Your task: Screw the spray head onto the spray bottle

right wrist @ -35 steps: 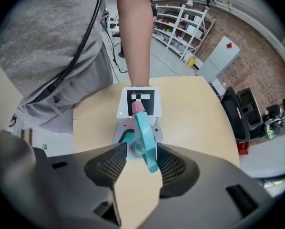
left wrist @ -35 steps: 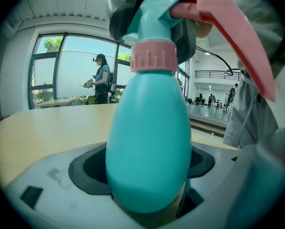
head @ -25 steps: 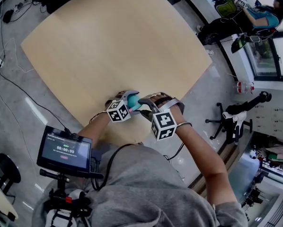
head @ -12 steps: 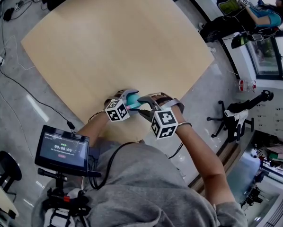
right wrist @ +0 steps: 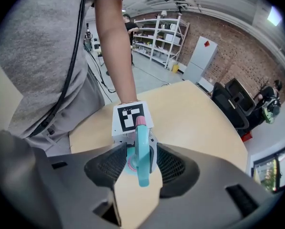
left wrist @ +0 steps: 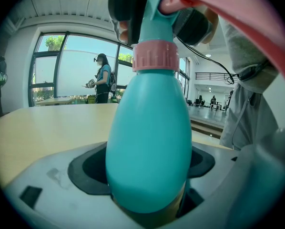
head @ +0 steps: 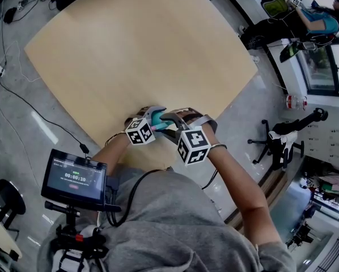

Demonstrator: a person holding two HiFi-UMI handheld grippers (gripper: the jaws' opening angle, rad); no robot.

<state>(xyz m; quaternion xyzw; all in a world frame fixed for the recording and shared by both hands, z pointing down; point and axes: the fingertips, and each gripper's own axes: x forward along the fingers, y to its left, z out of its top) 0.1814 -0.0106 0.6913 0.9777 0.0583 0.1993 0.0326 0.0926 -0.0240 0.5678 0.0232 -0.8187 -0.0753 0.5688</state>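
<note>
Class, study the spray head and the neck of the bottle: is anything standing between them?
Nothing visible does. The pink collar of the spray head sits on the neck of the spray bottle, held by the left gripper; the right gripper has its jaws closed on the head.

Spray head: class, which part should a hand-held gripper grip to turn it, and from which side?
Probably best: grip the spray head by its flat sides just above the pink collar, coming from above. The spray bottle stands roughly upright, so rolling the wrist turns the thread.
</note>
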